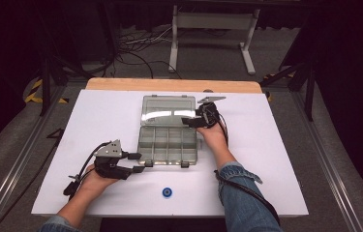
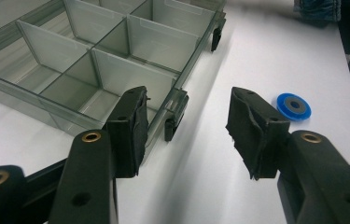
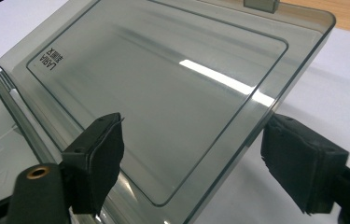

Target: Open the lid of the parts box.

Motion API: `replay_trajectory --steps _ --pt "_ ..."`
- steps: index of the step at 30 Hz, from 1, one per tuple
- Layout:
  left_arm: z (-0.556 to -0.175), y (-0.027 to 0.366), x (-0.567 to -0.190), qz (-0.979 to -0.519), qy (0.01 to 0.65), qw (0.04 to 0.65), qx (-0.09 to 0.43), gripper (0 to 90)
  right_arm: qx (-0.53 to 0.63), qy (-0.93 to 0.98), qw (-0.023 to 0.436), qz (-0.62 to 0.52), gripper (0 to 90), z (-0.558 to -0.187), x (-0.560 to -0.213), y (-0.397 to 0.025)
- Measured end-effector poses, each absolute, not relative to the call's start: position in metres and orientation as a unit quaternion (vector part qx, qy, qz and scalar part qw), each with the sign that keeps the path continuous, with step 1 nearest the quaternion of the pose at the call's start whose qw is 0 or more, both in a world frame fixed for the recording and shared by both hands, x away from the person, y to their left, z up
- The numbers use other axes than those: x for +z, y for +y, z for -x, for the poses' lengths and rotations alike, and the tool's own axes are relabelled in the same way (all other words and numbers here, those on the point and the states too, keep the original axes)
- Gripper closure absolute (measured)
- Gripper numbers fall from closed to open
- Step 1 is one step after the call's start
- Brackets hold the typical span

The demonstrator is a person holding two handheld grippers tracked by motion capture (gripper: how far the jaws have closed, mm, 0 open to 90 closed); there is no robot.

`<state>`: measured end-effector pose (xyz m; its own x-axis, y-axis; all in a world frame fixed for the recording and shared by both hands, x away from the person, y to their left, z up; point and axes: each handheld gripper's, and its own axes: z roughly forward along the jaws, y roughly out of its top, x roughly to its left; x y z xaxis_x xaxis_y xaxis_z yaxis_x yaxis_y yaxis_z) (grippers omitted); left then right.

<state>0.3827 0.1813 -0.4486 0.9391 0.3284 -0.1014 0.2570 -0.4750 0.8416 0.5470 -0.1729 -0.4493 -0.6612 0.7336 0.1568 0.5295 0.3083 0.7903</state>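
Clear smoky plastic compartment box (image 1: 168,142), table centre, lid (image 3: 163,102) laid open toward 12 o'clock. Your right gripper (image 1: 192,121) gapes wide astride the lid's edge, holding nothing; your left gripper (image 2: 186,126) gapes empty by the front latch (image 2: 175,119). Risk: pushing the lid skids the unbraced box.

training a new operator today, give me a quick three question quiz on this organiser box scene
1. True or false: the lid of the organiser box lies open.
2. Which gripper is at the lid's edge? A) left gripper B) right gripper
3. What small thing lies on the table nearer the person than the box?

Key:
1. True.
2. B: the right gripper has its jaws spread around the lid's edge; the left gripper is open by a front latch.
3. A blue disc.
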Motion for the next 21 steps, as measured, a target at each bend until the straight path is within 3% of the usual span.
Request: replay_trajectory --steps 6,14,21 --pt "-0.385 0.183 -0.449 -0.854 0.174 0.49 0.024 46.8 0.434 0.8 0.118 -0.397 21.5 -0.546 -0.449 -0.176" --pt "-0.384 0.192 -0.443 -0.835 0.185 0.517 0.026 37.0 0.437 0.796 0.133 -0.397 19.9 -0.535 -0.439 -0.188" --pt "-0.384 0.207 -0.438 -0.819 0.206 0.535 0.045 28.9 0.463 0.792 0.162 -0.364 15.4 -0.507 -0.404 -0.202"
